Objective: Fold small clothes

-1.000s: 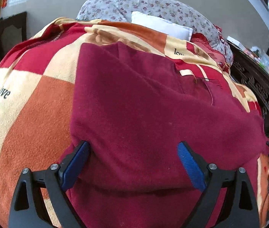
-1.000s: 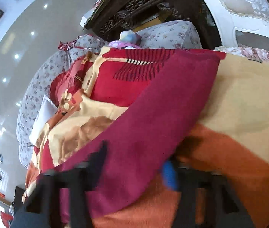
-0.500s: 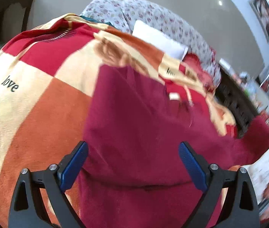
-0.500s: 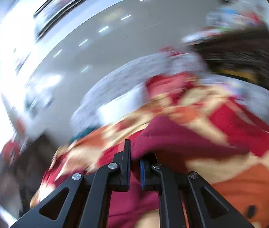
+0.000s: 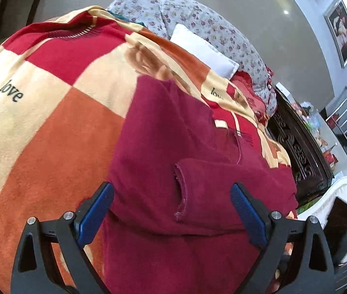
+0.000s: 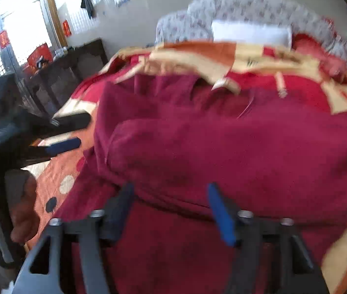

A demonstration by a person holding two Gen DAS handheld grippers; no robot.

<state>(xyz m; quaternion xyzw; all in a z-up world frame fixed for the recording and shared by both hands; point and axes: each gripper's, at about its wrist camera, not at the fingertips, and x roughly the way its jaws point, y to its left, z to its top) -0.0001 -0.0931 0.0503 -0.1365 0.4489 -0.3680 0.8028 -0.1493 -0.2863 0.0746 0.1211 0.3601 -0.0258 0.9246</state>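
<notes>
Maroon garment [image 5: 173, 147] on blanket [image 5: 51, 127] | sleeve [image 5: 222, 183] laid across — unpinned | left claw [image 5: 171, 205], right claw [image 6: 171, 205] spread, nothing pinched | risk: fold undone if snagged.

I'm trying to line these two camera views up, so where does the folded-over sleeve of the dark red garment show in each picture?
Left wrist: the sleeve lies centre-right, its cuff end facing left, between the open left gripper fingers.
Right wrist: the sleeve crosses the middle, blurred, just above the open right gripper.
Shared landmark: the white pillow at the far end of the bed.
</notes>
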